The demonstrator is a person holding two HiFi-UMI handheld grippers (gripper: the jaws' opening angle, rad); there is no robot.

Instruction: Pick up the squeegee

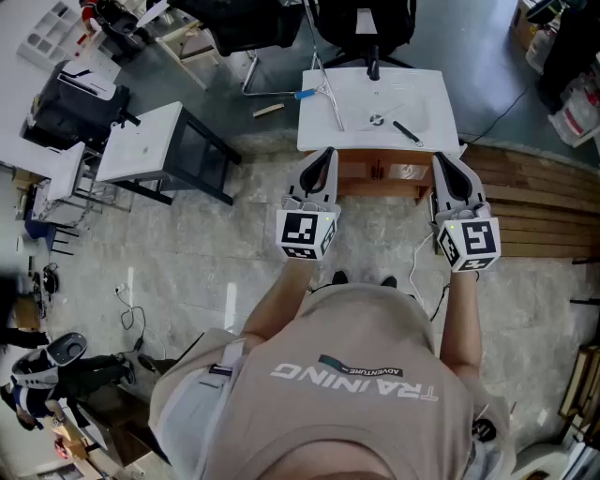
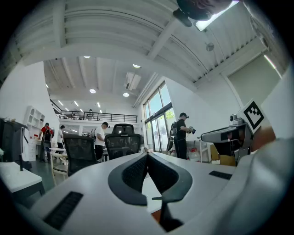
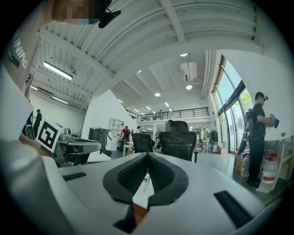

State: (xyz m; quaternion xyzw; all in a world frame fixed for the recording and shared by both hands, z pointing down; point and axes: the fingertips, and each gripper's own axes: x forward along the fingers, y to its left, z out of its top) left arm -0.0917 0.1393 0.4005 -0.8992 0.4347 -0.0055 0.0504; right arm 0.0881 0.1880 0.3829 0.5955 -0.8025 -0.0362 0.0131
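Observation:
A small white table (image 1: 412,94) stands just ahead of me in the head view. On its left part lies a thin, long-handled tool with a blue end, which looks like the squeegee (image 1: 328,94). My left gripper (image 1: 325,156) is level at the table's near left edge, jaws shut with nothing between them. My right gripper (image 1: 442,159) is level at the near right edge, also shut and empty. In the left gripper view the left gripper's (image 2: 147,156) dark pads meet at the tip. The right gripper view shows the right gripper's (image 3: 147,155) pads pressed together too.
A black pen-like tool (image 1: 407,132) and a small round item (image 1: 375,119) lie on the table's right part. A second white table (image 1: 142,141) stands to the left and a black office chair (image 1: 367,23) behind. Wooden planks (image 1: 534,202) lie at the right.

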